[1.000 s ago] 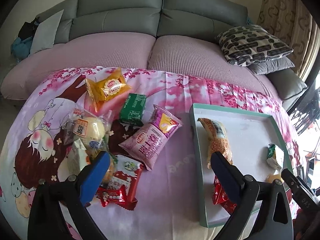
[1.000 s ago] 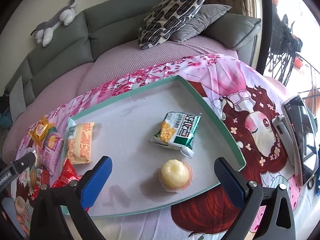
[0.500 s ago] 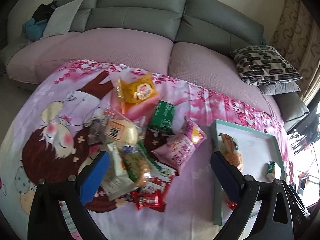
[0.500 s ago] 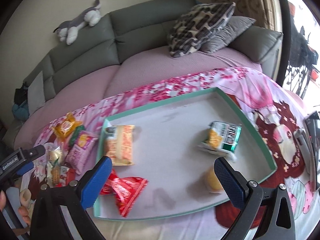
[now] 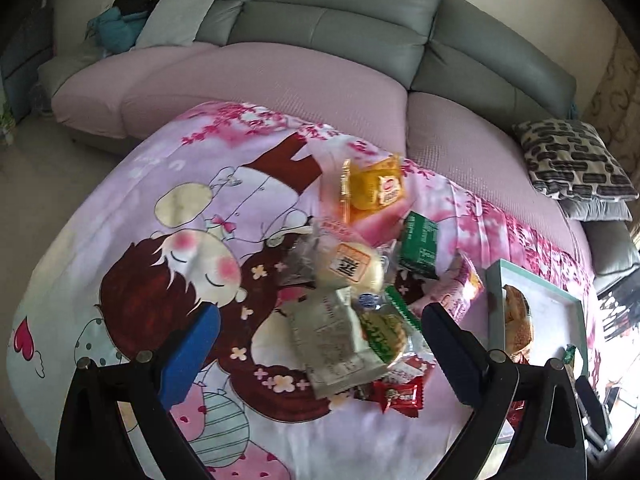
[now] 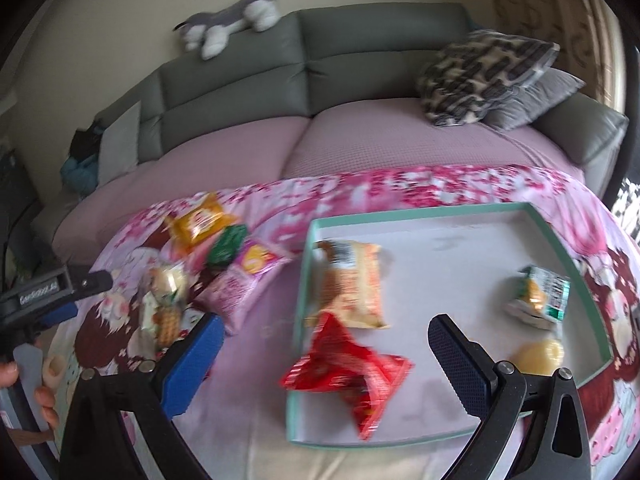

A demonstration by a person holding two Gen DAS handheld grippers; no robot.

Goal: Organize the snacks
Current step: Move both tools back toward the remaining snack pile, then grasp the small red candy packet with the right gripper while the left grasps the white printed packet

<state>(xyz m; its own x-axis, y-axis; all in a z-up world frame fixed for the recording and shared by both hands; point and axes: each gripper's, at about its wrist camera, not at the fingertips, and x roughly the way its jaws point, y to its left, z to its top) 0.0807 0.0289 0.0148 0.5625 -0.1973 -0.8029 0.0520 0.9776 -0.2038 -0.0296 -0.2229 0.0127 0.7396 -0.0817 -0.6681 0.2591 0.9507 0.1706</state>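
The left gripper (image 5: pixel 318 330) has its two blue fingers spread wide, with nothing held between them. A heap of snacks lies on the pink cartoon blanket (image 5: pixel 160 240), right in the gap between the fingers and a bit past the tips. In the heap are a pale crinkly pack (image 5: pixel 334 344), a green and yellow pack (image 5: pixel 384 332), a round bun in a clear bag (image 5: pixel 348 266), a green pack (image 5: pixel 418 240), a yellow pack (image 5: pixel 372 190), a pink pack (image 5: pixel 456 292) and a small red pack (image 5: pixel 400 394). The pale pack sits nearest the middle of the gap. No finger touches any snack.

The right gripper (image 6: pixel 322 342) is wide too and holds nothing. It hangs over the near edge of the green tray (image 6: pixel 420 214). A big red pack (image 6: pixel 348 372) lies in the tray between the fingers, close to the tips. Behind it is an orange pack (image 6: pixel 352 284). Over to the right in the tray are a green and white pack (image 6: pixel 540 296) and a yellow jelly cup (image 6: pixel 542 356)
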